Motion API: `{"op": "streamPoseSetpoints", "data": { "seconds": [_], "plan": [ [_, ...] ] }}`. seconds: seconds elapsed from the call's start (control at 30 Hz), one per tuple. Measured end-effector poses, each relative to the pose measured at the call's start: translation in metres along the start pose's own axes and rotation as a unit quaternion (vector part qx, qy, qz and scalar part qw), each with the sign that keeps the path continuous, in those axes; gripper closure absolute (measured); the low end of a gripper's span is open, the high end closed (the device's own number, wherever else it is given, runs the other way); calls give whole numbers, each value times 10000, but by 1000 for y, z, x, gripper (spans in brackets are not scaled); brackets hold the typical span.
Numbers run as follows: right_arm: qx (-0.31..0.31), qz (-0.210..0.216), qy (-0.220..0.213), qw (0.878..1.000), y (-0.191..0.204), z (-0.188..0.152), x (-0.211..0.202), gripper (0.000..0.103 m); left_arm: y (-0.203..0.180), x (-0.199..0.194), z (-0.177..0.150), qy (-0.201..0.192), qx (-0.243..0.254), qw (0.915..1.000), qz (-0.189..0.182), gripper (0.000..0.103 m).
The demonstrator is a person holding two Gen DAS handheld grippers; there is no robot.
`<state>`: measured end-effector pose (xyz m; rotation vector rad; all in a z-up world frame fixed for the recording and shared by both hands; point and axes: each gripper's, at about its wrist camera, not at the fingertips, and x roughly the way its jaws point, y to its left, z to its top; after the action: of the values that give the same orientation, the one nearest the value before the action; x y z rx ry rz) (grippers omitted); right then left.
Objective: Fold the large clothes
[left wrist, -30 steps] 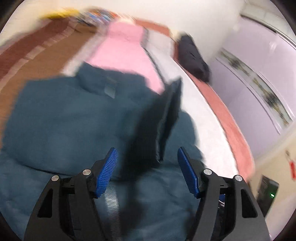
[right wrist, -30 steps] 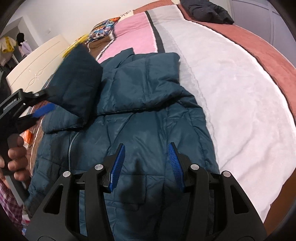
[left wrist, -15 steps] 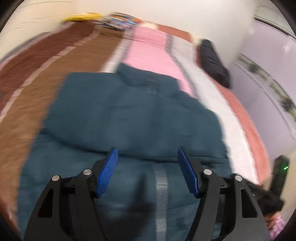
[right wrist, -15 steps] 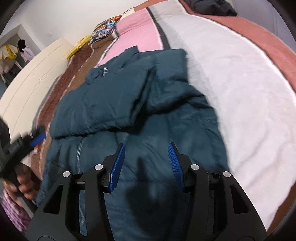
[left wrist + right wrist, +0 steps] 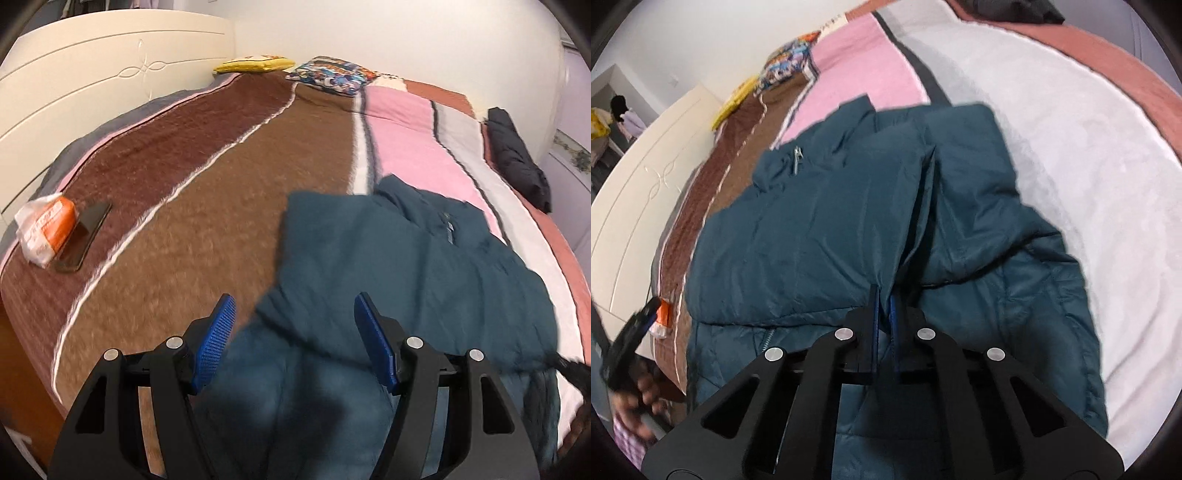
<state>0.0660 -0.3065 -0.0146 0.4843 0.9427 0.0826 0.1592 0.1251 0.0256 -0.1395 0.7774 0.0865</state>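
A dark teal padded jacket (image 5: 406,277) lies spread on the striped bed cover (image 5: 207,221), with both sleeves folded across its chest. My left gripper (image 5: 295,325) hovers open over the jacket's left edge near the hem, nothing between its blue pads. In the right wrist view the jacket (image 5: 812,240) fills the middle. My right gripper (image 5: 884,299) is closing, and its jaws pinch the lower edge of the folded sleeve (image 5: 908,221). A hand (image 5: 639,391) holds the left gripper (image 5: 631,332) at that view's left edge.
A phone (image 5: 83,236) and an orange-and-white packet (image 5: 42,229) lie on the brown stripe at the left. A yellow pillow (image 5: 255,63) and a patterned pillow (image 5: 332,75) sit at the far end. A black garment (image 5: 517,166) lies far right; a cream headboard (image 5: 92,74) runs along the left.
The left gripper let a sleeve fall across the jacket and swung left toward the bed's brown side. The right gripper moved forward and closed on the sleeve's edge.
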Motion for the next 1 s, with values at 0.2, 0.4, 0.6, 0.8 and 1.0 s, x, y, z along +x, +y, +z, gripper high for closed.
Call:
{"op": "streamPoseSetpoints", "data": {
  "seconds": [0.2, 0.4, 0.6, 0.8, 1.0],
  "plan": [
    [43, -335, 172, 9993, -13, -20, -1, 97, -9, 55, 9, 530, 51, 9984, 186, 37],
    [-51, -541, 343, 9979, -13, -19, 19, 97, -19, 83, -5, 820, 303, 9948, 517, 36],
    [76, -496, 336, 9982, -19, -21, 17, 89, -20, 55, -2, 596, 210, 9976, 271, 36],
    [27, -564, 359, 9978, -14, -18, 18, 87, -27, 71, -13, 845, 381, 9946, 472, 36],
    [96, -510, 236, 9984, -19, -18, 0, 73, -25, 35, -12, 708, 259, 9970, 184, 36]
  ]
}}
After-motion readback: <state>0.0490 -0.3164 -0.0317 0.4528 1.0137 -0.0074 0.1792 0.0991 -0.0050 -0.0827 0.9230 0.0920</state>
